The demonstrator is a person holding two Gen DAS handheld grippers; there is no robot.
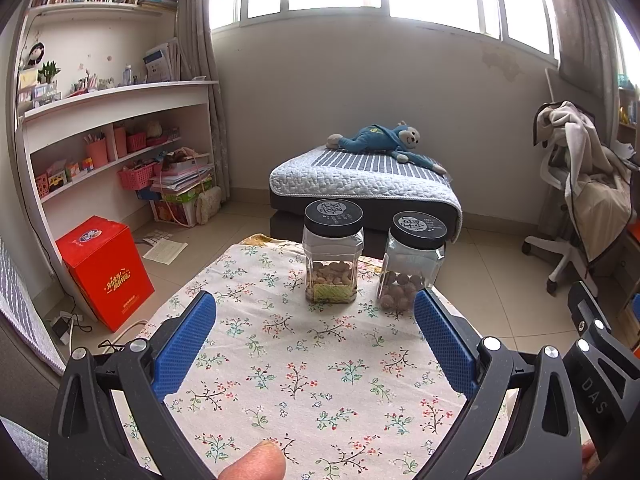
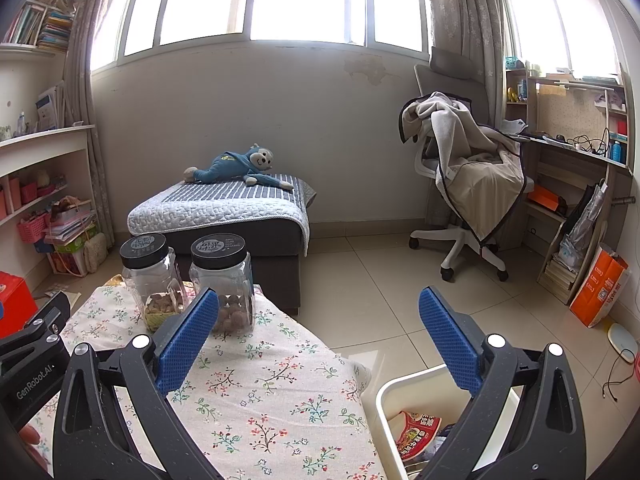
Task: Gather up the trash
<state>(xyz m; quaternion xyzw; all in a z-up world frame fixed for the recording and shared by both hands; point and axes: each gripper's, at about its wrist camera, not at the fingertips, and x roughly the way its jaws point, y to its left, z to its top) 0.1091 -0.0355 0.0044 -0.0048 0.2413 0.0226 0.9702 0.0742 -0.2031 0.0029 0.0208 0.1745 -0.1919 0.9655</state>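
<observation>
Two clear plastic jars with black screw lids stand side by side at the far end of the table [image 1: 280, 360] in the left wrist view: the left jar [image 1: 333, 256] holds pale nuts over a green label, the right jar [image 1: 414, 258] round brown ones. The table wears a cream cloth printed with small flower sprigs. The left gripper [image 1: 315, 320] hangs above the cloth with its two blue, dimpled pads spread wide, holding nothing; a thumb tip [image 1: 256, 460] shows at the bottom edge. From the right wrist view, the same two jars sit at the left, and the right gripper [image 2: 318, 320] is likewise spread wide and empty, poised over the table's right edge and the tiled floor. Below its right finger stands one white plastic bin [image 2: 384, 400], just beside the table, with a red printed wrapper [image 2: 416, 432] lying inside as trash.
</observation>
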